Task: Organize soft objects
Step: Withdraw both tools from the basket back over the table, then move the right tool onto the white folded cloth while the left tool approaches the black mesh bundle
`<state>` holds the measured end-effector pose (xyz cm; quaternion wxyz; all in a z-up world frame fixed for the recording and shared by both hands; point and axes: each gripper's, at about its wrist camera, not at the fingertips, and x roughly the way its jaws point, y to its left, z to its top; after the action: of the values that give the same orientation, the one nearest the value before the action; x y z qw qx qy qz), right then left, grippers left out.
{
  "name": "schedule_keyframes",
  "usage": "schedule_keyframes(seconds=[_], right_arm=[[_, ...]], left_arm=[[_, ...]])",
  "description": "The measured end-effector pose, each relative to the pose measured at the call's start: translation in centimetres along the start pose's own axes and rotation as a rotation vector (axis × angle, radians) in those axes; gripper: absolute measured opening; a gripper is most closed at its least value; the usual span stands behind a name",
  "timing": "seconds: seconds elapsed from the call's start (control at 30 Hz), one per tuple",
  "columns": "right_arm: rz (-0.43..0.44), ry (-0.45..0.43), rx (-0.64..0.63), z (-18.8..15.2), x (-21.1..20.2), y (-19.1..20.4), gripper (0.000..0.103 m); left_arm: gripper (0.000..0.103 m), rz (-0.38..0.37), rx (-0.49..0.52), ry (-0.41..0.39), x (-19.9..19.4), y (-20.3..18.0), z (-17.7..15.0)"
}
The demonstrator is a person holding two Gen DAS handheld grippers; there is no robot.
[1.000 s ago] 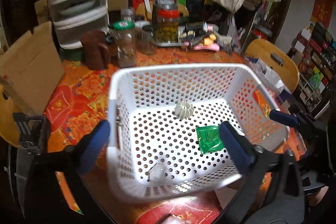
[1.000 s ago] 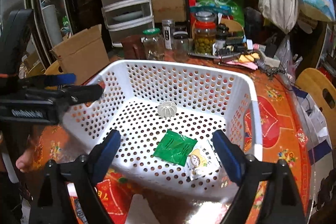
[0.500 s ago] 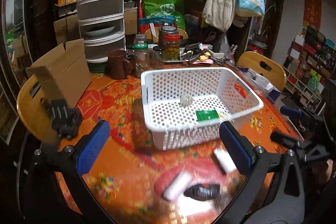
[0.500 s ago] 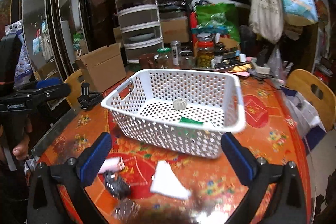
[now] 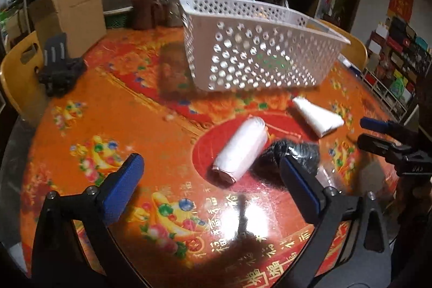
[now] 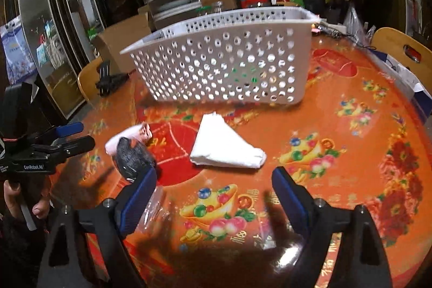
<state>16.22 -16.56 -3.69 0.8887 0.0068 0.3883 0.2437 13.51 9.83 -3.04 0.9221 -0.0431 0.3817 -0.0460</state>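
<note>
Both claws now low over the surface [image 5: 113, 109], pulled back from the basket [image 5: 259, 50] they hung over a sec ago. Left claw [image 5: 210, 185] and right claw [image 6: 213, 193] wide apart w/ nothing gripped, jaws just closing a bit. White roll [image 5: 243, 150], black bundle [image 5: 294, 153], folded cloth [image 6: 224, 147] lie in front of basket. Orange patterned surface; cluttered room, jars, box behind.

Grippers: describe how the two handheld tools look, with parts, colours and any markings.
Both are black plastic frames with two long fingers faced in blue pads. The left gripper and the right gripper match. Seen side-on from the right wrist, the left gripper carries white lettering on its body. No cables or sleeves are visible.
</note>
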Motion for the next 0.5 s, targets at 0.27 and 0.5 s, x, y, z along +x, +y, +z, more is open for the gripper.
schedule_keyframes(seconds=[0.27,0.5], right_arm=[[-0.021,0.062,-0.061,1.6,3.1,0.6,0.074],[-0.025,0.089,-0.06,2.2,4.9,0.2,0.074]], left_arm=[[0.082,0.032,0.067,0.067,3.5,-0.7,0.6],[0.082,0.015,0.102,0.093,5.7,-1.8,1.6]])
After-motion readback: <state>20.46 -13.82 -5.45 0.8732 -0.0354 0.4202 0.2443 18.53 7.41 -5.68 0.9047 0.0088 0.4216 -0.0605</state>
